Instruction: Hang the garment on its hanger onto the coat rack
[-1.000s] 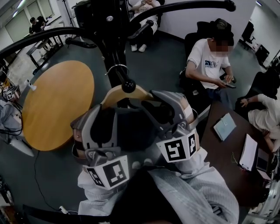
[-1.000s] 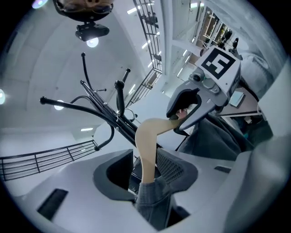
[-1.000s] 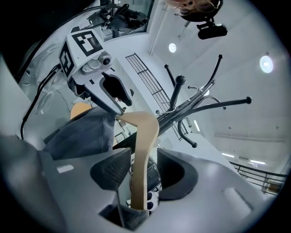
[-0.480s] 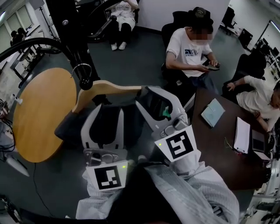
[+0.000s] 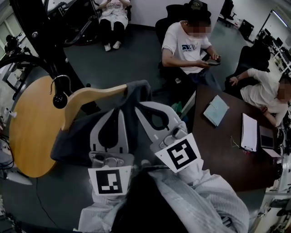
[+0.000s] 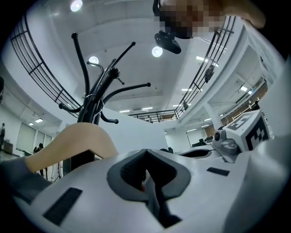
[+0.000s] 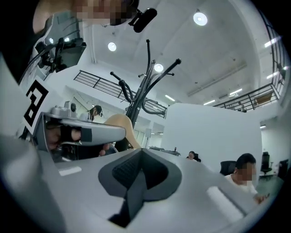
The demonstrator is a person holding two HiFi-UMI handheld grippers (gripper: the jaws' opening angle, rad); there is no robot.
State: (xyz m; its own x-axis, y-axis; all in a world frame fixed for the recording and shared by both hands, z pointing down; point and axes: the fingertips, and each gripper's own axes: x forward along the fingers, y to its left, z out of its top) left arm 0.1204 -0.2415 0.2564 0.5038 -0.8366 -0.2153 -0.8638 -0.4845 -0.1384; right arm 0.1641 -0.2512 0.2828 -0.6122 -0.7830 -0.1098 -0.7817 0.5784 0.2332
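- Now I am holding the left gripper (image 5: 113, 119) and the right gripper (image 5: 146, 111) at lower centre, each with its jaws pressed together on nothing.
- The wooden hanger (image 5: 93, 96), carrying the dark garment (image 5: 136, 91), is hanging by its hook (image 5: 59, 82) from a coat rack (image 5: 38, 34) arm at middle left.
- Its long axis is running left to right, just above and left of the grippers, and my left gripper is sitting nearer.

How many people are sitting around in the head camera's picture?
3. A person in white at the top; a person in a white T-shirt holding a phone; a third person at the dark table, right. Others may be hidden.
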